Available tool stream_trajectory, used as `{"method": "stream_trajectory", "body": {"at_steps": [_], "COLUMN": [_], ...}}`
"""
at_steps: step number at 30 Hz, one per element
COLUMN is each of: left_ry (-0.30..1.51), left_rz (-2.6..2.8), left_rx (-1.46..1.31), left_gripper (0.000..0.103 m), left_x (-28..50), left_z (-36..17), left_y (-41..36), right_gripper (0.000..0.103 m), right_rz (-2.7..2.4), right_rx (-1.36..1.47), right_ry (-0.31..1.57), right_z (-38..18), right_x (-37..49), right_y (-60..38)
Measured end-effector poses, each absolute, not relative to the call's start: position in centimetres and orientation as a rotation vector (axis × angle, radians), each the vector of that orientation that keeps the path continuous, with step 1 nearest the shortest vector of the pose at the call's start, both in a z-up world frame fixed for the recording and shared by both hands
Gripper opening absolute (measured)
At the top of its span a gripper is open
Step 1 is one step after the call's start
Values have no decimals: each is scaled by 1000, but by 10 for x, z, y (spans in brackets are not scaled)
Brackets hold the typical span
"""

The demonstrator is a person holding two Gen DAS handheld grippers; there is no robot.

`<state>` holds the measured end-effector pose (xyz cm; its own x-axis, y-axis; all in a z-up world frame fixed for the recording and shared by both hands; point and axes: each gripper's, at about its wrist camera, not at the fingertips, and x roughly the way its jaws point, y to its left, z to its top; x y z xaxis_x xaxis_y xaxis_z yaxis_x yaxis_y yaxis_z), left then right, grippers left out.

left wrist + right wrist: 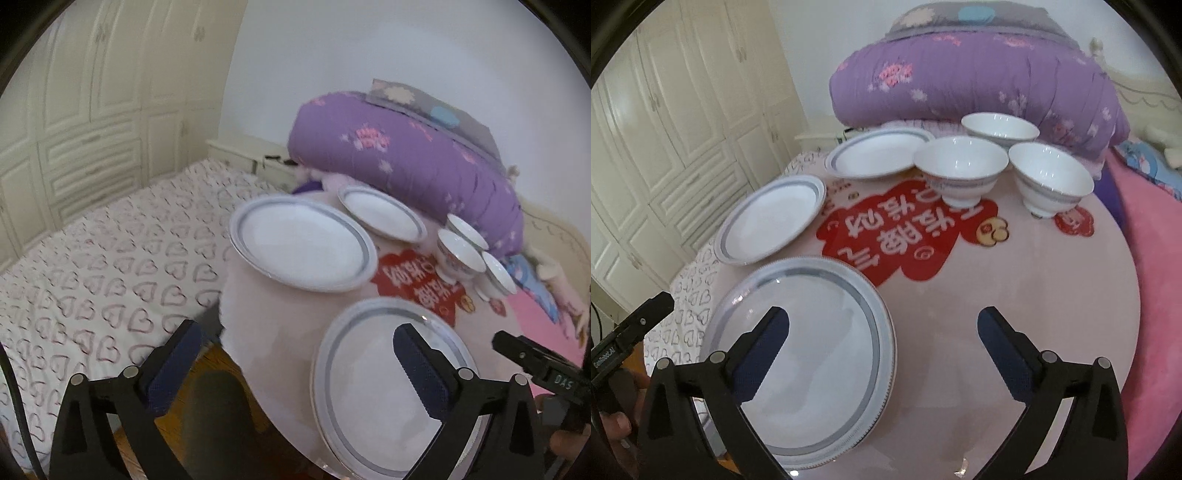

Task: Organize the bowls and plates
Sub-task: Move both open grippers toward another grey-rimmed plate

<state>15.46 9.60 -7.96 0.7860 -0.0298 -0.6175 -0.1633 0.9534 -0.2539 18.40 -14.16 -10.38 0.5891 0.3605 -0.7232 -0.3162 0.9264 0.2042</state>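
Right gripper (882, 325): we see its jaws wide, empty.
Plates: nearest plate (801, 354) at table's (997, 314) left edge.
Bowls (960, 173): three, far edge.

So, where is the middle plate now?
In the right wrist view, the middle plate lies at the left edge of the round table, between the nearest plate and the farthest plate.

The plates (798, 354) are white with a grey-blue band round the rim, and the three bowls (960, 170) beyond the tool's fingers are white with what looks like a grey patterned band outside. Under them the pale pink round table (1015, 295) carries a red patch with white characters. Behind lie a purple quilt (979, 81) with pink flowers and, to the left, a white sheet (92, 266) printed with outlined hearts.
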Motion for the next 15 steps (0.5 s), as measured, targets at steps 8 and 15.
{"method": "stream_trajectory", "body": {"at_steps": [8,15], "left_ry": [587,525], "left_rz": [136,195], "left_rx": [-230,-191], "left_gripper": [102,102], "left_x": [139,128], "left_z": [-49,-20], "left_y": [86,78], "right_gripper": [103,103], "right_rz": [445,494], "right_rx": [72,59], "right_ry": [740,663], "right_z": [-56,-17], "right_x": [182,186], "right_y": [-136,-126]}}
